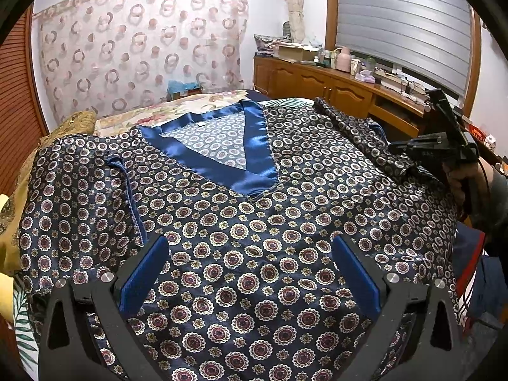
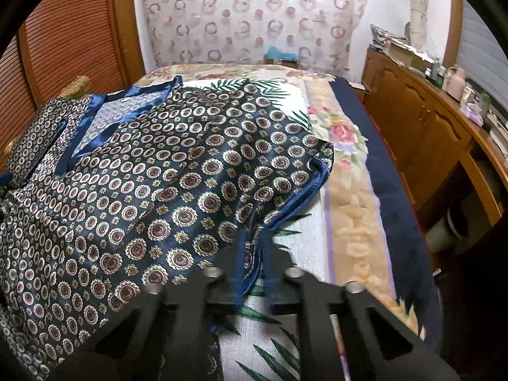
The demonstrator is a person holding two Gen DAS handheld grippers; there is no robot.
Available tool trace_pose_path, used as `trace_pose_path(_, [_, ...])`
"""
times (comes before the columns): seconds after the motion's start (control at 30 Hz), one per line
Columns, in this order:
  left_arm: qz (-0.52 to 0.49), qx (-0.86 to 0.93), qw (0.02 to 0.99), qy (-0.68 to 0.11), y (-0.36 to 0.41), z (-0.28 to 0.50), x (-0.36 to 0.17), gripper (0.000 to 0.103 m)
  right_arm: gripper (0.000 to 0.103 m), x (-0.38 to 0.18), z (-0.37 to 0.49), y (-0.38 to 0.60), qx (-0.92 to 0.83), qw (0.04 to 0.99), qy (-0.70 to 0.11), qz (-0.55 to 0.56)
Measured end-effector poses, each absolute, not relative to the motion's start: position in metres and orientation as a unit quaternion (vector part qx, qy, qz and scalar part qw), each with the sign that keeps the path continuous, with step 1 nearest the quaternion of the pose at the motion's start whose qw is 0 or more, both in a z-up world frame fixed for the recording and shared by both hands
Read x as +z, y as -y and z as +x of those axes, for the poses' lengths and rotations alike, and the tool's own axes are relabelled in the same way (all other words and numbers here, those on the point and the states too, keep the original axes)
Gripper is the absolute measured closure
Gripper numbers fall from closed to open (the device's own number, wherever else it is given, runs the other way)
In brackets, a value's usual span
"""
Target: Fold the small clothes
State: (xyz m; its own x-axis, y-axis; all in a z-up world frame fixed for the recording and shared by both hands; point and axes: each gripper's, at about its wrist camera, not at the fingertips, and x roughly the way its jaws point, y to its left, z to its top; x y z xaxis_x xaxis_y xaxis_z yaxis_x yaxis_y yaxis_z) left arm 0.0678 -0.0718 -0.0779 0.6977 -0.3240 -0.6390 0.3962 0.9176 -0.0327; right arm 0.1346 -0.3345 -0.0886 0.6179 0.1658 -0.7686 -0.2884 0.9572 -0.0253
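Note:
A navy satin top [image 1: 254,222] with round medallions and a blue V-neck band [image 1: 254,165] lies face up on the bed. My left gripper [image 1: 249,244] hovers over its lower front, open, with only flat cloth below its blue pads [image 1: 143,276]. At the right edge, a hand holds my right gripper [image 1: 409,158] at the rumpled right sleeve [image 1: 358,130]. In the right wrist view the top [image 2: 143,190] fills the left side. My right gripper [image 2: 254,250] is shut on the sleeve's blue hem [image 2: 304,197], with the pinched cloth bunched between the fingers.
The bed has a floral cover [image 2: 349,165] and a leaf-print sheet [image 2: 285,333] beside the top. A wooden sideboard [image 2: 428,127] crowded with bottles and boxes runs along the right. A louvred wooden door [image 1: 16,111] stands left, and a gold pillow [image 1: 70,123] lies behind the left sleeve.

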Motion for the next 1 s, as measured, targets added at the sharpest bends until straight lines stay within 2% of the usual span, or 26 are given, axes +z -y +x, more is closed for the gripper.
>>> trace_pose_path(0.37, [0.038,-0.181,0.925,-0.333,0.056,0.069,-0.074,0.0,0.1,-0.035,0.126,0.295,0.152,0.93,-0.323,-0.08])
trace_pose_path(0.67, [0.032,-0.175,0.927,-0.331,0.048,0.069,-0.074,0.0,0.1,-0.036,0.113,0.234,0.225,0.915,-0.318,-0.106])
trace_pose_path(1.0, [0.022,-0.168,0.929,-0.329,0.04,0.069,-0.074,0.0,0.099,-0.04,0.114,0.244,0.227,0.91,-0.331,-0.108])
